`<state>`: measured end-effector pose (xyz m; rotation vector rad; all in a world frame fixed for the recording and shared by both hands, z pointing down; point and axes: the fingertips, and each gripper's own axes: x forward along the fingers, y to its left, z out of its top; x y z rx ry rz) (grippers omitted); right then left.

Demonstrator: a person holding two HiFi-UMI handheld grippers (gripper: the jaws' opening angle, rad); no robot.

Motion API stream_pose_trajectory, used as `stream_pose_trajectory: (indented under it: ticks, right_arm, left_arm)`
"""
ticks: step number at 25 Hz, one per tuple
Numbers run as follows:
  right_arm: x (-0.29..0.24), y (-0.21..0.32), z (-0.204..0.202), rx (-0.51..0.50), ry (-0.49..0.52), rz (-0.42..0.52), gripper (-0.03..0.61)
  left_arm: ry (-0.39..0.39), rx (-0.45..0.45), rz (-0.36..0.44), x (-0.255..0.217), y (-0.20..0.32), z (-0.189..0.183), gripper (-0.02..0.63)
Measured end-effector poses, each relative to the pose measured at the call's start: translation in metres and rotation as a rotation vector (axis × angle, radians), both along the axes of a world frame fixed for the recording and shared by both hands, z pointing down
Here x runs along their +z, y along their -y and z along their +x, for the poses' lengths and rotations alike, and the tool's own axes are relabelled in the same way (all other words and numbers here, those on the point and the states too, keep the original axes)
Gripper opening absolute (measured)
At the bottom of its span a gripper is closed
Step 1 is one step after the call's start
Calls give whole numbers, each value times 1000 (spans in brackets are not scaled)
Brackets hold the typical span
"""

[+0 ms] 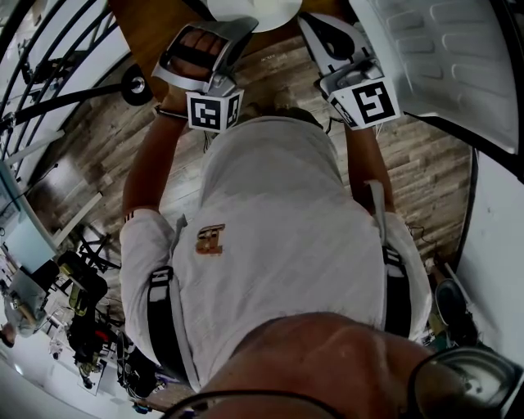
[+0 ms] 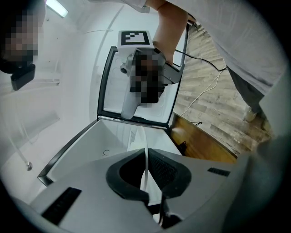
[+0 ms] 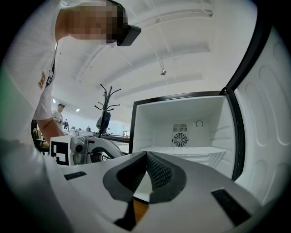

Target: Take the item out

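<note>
Left gripper (image 2: 146,157) has its fingers clamped on the rim of a thin white plate (image 1: 250,11), carrying it edge-on outside the open fridge (image 3: 157,123). Right gripper (image 3: 146,158), fingers together on nothing, faces the compartment, probably kept free for the door.

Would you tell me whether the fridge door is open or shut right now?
Open. The door is swung aside, and the right gripper view looks straight into the white compartment, its back-wall fan in plain sight.
</note>
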<state>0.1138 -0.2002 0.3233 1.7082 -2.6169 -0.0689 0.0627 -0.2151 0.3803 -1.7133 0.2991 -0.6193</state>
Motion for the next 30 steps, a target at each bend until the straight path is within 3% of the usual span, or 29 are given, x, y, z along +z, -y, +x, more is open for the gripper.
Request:
stream_pose_trajectory:
  ticks: [30]
  right_arm:
    - [1, -14, -5, -6, -14, -2, 32]
  left_arm:
    - [4, 0, 4, -2, -10, -2, 28]
